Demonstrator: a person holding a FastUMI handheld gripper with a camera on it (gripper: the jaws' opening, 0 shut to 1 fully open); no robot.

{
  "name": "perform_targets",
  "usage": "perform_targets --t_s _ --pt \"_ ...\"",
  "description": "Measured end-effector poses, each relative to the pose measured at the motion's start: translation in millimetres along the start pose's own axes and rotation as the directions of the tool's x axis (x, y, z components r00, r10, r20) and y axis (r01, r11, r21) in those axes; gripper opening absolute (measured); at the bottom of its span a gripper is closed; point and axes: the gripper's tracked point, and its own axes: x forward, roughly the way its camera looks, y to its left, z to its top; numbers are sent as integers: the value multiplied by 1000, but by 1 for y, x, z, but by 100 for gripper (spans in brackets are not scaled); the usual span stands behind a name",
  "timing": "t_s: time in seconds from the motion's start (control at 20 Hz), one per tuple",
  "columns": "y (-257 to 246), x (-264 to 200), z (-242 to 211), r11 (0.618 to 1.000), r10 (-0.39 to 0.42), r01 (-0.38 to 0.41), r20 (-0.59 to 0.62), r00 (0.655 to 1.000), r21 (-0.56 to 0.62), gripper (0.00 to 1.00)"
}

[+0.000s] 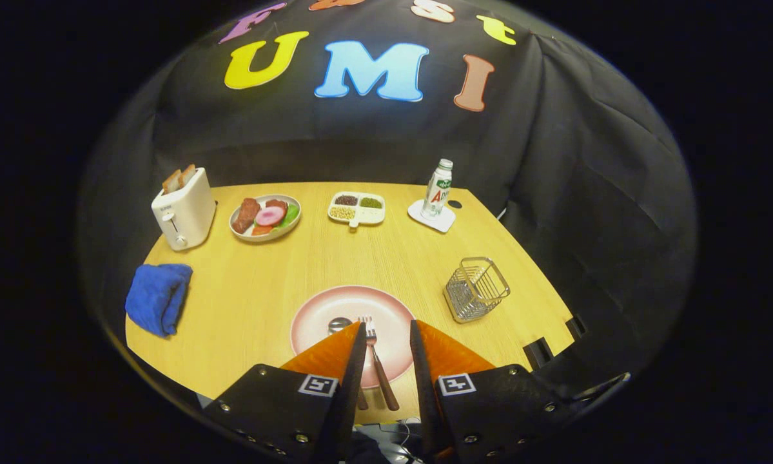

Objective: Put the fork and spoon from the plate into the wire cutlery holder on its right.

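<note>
A pink plate (334, 309) lies on the wooden table just ahead of my fingers. On it rests a fork (376, 357) with a brown handle, tines pointing away, lying in the gap between my fingers. To its left the bowl of a spoon (338, 324) peeks out past my left finger, which hides its handle. The wire cutlery holder (476, 289) stands upright to the right of the plate, with nothing in it. My gripper (388, 327) hovers above the near side of the plate, open, holding nothing.
At the back of the table (386, 258) stand a white toaster (184, 208) with bread, a plate of food (265, 217), a divided dish (356, 208) and a bottle (438, 190) on a coaster. A blue cloth (158, 298) lies at the left edge.
</note>
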Motion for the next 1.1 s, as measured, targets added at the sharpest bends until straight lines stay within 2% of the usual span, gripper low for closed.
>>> perform_targets --t_s 0.7,0.95,1.1 --pt "-1 87 -79 997 69 -72 -217 974 -8 42" --pt "6 103 -82 994 112 -112 -225 968 13 42" --pt "12 106 -84 989 141 -150 -238 961 -20 43"
